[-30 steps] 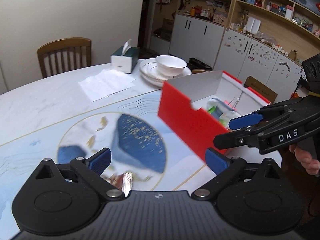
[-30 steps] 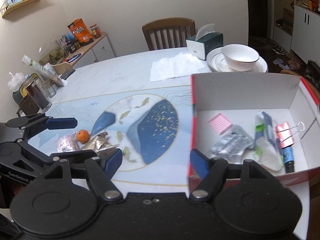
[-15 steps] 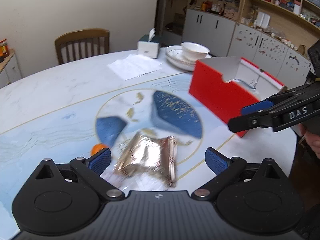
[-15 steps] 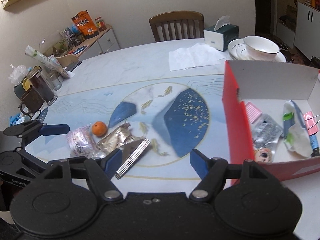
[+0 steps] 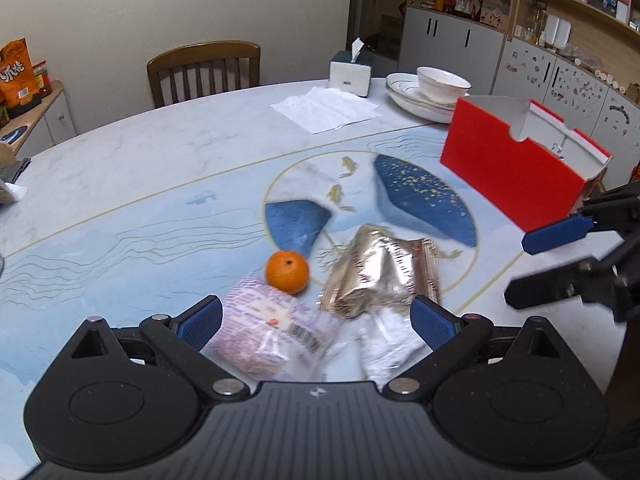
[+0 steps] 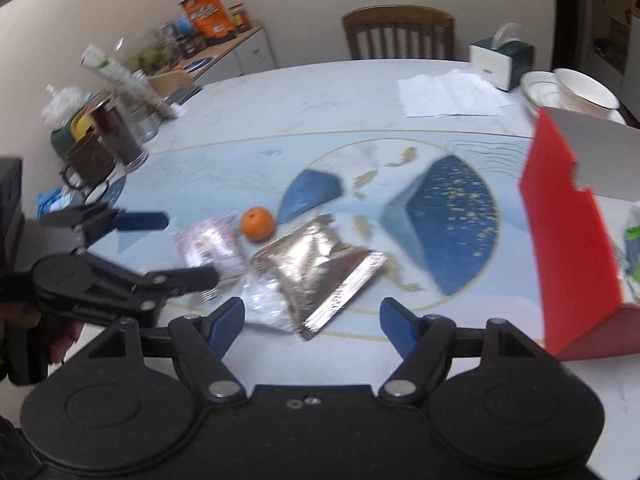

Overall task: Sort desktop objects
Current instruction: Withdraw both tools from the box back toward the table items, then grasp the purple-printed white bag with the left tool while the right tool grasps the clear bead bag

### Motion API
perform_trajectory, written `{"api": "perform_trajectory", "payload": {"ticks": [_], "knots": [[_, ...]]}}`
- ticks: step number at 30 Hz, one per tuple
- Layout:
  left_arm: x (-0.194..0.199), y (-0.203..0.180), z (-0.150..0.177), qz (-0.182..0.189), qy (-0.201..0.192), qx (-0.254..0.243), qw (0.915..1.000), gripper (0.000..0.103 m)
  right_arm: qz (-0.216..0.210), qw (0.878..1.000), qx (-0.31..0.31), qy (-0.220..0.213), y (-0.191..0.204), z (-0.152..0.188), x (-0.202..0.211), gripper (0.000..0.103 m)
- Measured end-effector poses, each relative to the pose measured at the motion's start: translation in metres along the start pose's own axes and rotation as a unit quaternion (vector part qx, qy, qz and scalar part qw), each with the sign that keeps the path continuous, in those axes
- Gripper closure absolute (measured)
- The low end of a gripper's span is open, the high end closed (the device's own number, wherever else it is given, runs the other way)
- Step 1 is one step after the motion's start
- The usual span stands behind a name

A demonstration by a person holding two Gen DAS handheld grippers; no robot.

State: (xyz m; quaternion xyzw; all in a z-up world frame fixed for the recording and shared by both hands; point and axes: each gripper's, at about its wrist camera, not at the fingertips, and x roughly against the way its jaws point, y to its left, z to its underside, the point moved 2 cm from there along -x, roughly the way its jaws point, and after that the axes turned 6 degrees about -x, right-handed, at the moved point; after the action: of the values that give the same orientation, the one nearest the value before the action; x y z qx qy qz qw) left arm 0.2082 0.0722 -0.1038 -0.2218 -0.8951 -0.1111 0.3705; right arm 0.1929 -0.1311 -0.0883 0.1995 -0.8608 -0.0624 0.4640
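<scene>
An orange [image 5: 287,272], a purple-and-white packet [image 5: 260,320], a gold foil packet [image 5: 380,276] and a clear wrapper [image 5: 390,346] lie together on the table's blue pattern. My left gripper [image 5: 316,316] hangs open just above the near side of this cluster, pads touching nothing. My right gripper [image 6: 312,320] is open too, over the near edge of the foil packet [image 6: 320,268]. The right wrist view shows the left gripper [image 6: 184,248] beside the purple packet [image 6: 212,248] and the orange [image 6: 258,222]. The red box [image 5: 516,172] stands to the right, with my right gripper [image 5: 536,264] in front of it.
A tissue box [image 5: 351,72], a paper sheet [image 5: 326,108] and stacked plates with a bowl [image 5: 432,88] sit at the far side, with a wooden chair [image 5: 204,72] behind. Mugs and jars [image 6: 104,140] crowd the table's left edge. A sideboard [image 6: 216,40] lines the wall.
Both grippers have swung left, away from the red box and over the orange and packets, and have sunk slightly. The box has slid to the right in both views. Both stay open.
</scene>
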Motion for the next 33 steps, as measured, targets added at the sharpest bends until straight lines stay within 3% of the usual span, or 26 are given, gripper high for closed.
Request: {"api": "perform_trajectory", "payload": {"ticks": [9,19,33], "knots": [[-0.019,0.024,0.008,-0.010,0.019,-0.010,0.9997,0.002,0.010,0.999,0.035,0.014,0.033,0.007,-0.028,0.029],[-0.040,0.025,0.010,-0.003,0.039,-0.045,0.9982,0.002,0.027,0.996,0.069,0.039,0.052,0.011,-0.065,0.029],[-0.056,0.038,0.013,0.019,0.054,-0.022,0.9981,0.003,0.042,0.994,0.089,0.051,0.059,0.008,-0.089,0.035]]}}
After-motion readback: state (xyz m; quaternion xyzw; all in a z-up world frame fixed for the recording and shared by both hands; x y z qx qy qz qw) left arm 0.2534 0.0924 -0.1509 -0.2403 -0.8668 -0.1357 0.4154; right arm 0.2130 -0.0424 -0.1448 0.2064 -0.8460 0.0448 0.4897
